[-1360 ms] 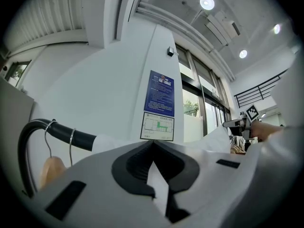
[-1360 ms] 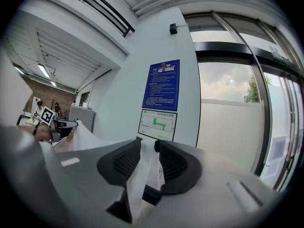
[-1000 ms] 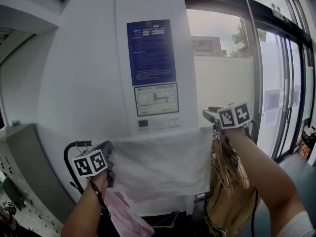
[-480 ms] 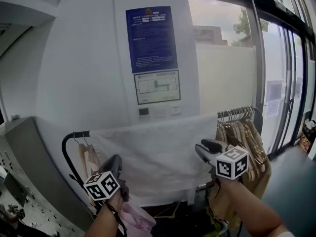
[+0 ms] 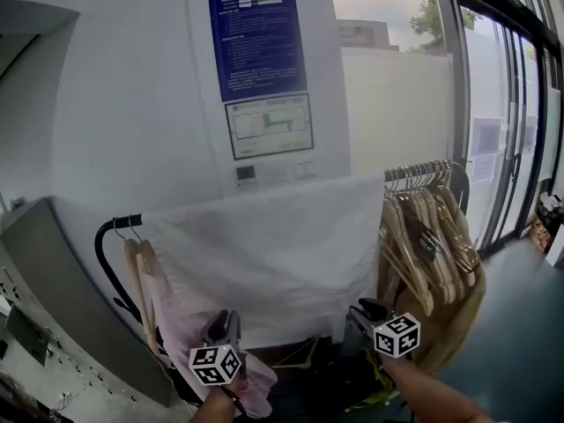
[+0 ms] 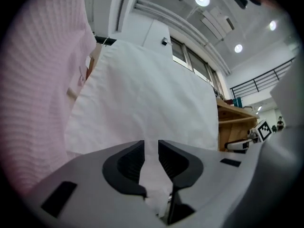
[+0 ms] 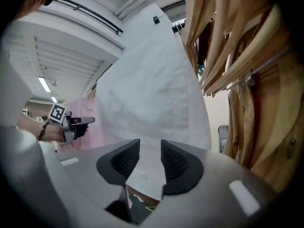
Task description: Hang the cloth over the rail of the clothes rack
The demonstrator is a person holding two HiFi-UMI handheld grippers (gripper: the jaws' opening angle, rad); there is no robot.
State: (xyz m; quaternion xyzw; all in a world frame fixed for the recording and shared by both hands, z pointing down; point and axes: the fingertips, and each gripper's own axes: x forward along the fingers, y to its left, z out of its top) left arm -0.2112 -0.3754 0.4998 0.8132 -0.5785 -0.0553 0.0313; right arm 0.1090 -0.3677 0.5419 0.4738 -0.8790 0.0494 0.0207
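A white cloth [image 5: 273, 254] hangs spread over the black rail [image 5: 115, 227] of the clothes rack, between a pink garment and wooden hangers. Both grippers sit low, at the cloth's bottom edge. My left gripper [image 5: 227, 320] is under its left part. In the left gripper view the jaws [image 6: 151, 144] have just been opening; a strip of the cloth [image 6: 147, 94] lies loose in the gap. My right gripper [image 5: 359, 307] is under the right part. Its jaws [image 7: 150, 144] stand apart, with the cloth [image 7: 152, 94] showing between them, unpinched.
Several wooden hangers [image 5: 423, 227] and a tan garment [image 7: 256, 103] crowd the rail's right end. A pink garment [image 5: 176, 315] hangs at the left end. Behind are a white wall with a blue notice [image 5: 257, 38] and glass doors [image 5: 502, 122]. A grey slanted panel [image 5: 53, 289] stands at left.
Both grippers have dropped from rail height to the cloth's lower edge. The cloth, held stretched between them a second ago, now hangs over the rail. The left jaws have parted.
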